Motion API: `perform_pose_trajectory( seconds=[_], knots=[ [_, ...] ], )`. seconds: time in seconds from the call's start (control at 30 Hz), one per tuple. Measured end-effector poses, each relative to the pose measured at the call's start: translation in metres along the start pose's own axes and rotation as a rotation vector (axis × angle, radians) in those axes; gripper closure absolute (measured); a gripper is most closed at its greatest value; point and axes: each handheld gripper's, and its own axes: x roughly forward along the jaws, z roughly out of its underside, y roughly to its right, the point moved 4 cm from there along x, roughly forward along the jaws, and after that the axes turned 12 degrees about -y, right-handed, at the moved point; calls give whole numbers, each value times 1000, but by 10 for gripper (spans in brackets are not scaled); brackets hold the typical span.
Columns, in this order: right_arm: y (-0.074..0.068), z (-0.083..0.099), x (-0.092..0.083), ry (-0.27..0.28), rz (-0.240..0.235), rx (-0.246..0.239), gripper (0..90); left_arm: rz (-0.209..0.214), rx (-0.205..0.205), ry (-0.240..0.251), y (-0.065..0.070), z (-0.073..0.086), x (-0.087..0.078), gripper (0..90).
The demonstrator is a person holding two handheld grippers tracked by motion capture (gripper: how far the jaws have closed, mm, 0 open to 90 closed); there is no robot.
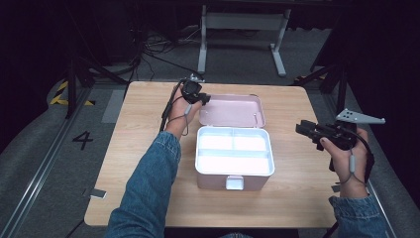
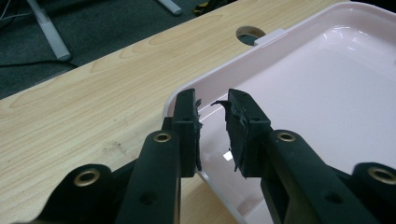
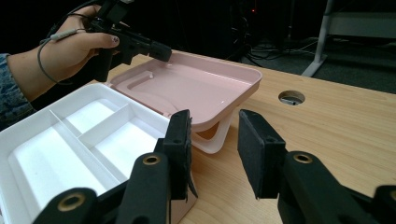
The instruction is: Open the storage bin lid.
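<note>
Pink lid (image 2: 327, 88) rim clamped in the left claw (image 2: 212, 126).

The left forearm, in a denim sleeve, reaches from the counter's near edge toward its far edge, left of the middle. The left hand (image 1: 179, 111) wraps the left gripper (image 1: 204, 99), which points right. Its fingers (image 2: 187, 122) are closed on a thin rim, one pad on each side. The right hand (image 1: 346, 151) hangs at the counter's right edge, holding the right gripper (image 1: 301, 129) level and pointing left. Its fingers (image 3: 180, 140) stand apart with nothing between them.
</note>
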Motion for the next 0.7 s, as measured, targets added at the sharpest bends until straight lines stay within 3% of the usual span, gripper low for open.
perform_pose_trajectory(
  seconds=[0.17,0.33,0.53,0.6,0.7],
  knots=[
    [0,1,1,-7,-1,5,652,5,-9,28,3,-1,-8,675],
    [1,1,2,-9,-4,6,646,19,-8,78,10,-2,-23,525],
    [2,1,5,-21,-8,13,631,39,17,129,23,3,-59,420],
    [2,1,6,-27,-7,11,627,43,37,154,33,9,-82,387],
    [2,1,7,-30,-10,11,625,42,52,169,38,14,-94,367]
  ],
)
